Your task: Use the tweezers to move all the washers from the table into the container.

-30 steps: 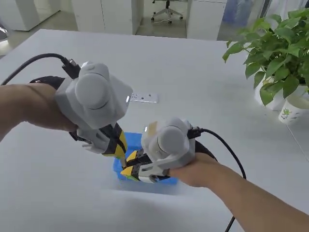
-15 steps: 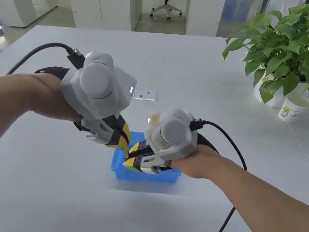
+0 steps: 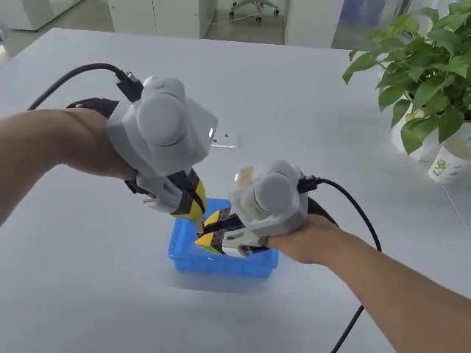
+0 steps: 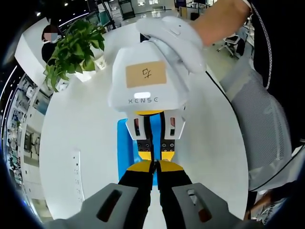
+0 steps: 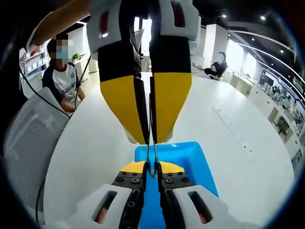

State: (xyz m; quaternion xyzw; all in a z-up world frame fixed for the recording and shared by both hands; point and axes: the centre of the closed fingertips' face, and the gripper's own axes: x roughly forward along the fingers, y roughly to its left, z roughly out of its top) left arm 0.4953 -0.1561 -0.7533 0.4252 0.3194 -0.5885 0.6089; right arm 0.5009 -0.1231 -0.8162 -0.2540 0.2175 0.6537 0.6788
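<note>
Both grippers meet tip to tip just above a blue container (image 3: 185,259). My left gripper (image 3: 197,214) points down from the upper left, its yellow-tipped jaws shut on thin metal tweezers (image 5: 148,149). My right gripper (image 3: 208,239) comes in from the right, and its jaws are shut on the lower end of the same tweezers. In the right gripper view, the left gripper (image 5: 150,136) hangs from the top and the right gripper (image 5: 153,169) closes right under it, with the container (image 5: 190,160) beneath. I cannot make out any washers.
The white table (image 3: 331,125) spreads out on all sides. A small white strip (image 3: 224,139) lies beyond the grippers. A potted plant (image 3: 430,73) stands at the far right edge. Black cables trail from both grippers. A seated person (image 5: 62,71) is at the table's far side.
The head camera has shifted a little. Both grippers stay tip to tip over the blue container, with the left one raised slightly.
</note>
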